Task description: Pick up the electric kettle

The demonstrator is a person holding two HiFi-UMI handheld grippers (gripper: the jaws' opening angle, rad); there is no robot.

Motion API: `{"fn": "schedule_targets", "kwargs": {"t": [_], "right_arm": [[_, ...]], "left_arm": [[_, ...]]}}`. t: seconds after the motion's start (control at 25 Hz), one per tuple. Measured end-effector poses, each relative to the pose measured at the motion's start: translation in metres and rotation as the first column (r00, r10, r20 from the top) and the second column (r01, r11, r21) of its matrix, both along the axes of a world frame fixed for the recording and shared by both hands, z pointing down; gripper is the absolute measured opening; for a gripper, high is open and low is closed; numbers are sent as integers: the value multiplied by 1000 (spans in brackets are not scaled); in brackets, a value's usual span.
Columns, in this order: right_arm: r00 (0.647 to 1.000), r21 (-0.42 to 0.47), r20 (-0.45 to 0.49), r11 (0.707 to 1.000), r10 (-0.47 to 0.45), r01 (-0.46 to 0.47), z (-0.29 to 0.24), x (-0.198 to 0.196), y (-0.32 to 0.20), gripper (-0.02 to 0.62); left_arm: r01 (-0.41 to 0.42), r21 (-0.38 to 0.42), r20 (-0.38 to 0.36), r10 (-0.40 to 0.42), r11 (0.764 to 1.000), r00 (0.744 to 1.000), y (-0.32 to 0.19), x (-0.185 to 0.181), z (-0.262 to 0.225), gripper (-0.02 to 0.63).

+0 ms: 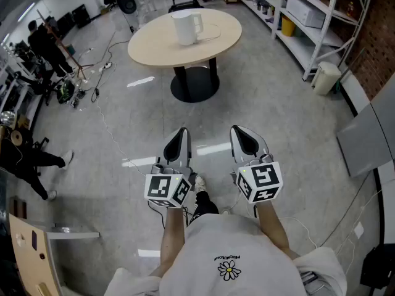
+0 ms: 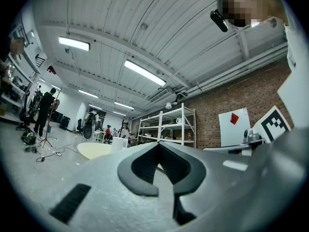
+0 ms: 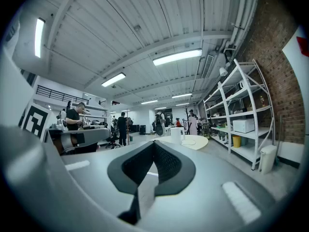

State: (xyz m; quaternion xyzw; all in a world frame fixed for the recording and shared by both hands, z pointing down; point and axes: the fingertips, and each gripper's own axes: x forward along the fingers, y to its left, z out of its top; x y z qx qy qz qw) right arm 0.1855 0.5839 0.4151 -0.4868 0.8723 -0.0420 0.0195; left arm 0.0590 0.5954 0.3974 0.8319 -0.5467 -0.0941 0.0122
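The white electric kettle (image 1: 187,27) stands upright on a round beige table (image 1: 160,48) some way ahead of me. In the left gripper view the kettle (image 2: 119,142) is small and far off; in the right gripper view the kettle (image 3: 175,135) stands on the table (image 3: 193,142) beyond the jaws. My left gripper (image 1: 180,134) and right gripper (image 1: 239,132) are held side by side near my body, over the floor and well short of the table. Both are shut with nothing between their jaws, as the left gripper (image 2: 158,147) and right gripper (image 3: 154,144) also show close up.
A flat round base with a cord (image 1: 212,32) lies on the table beside the kettle. White shelving (image 1: 308,17) and a white bin (image 1: 325,78) line the right wall. Cables (image 1: 99,73) run over the floor at left, where people (image 1: 49,45) stand. A grey panel (image 1: 364,140) leans at right.
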Motion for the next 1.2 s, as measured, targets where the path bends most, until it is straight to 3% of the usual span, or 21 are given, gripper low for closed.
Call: {"fn": "schedule_targets", "kwargs": {"t": [0.48,0.88,1.2], "right_arm": [[1000,1,-11,1000,3,-3,3,1,-3,3],[999,-26,36,1000,-12,13,16,-7,-18,3],[999,-108,39,993,-37,41,40,-37,-68,3]], "left_arm": [[18,-13,-17,-18,1000,1000,-1,-9,8,2],[18,-65,-11,-19,998,1000,-7,-19,30,2],[88,-130,-31,-93,988,995,-40,-66,49,2]]}}
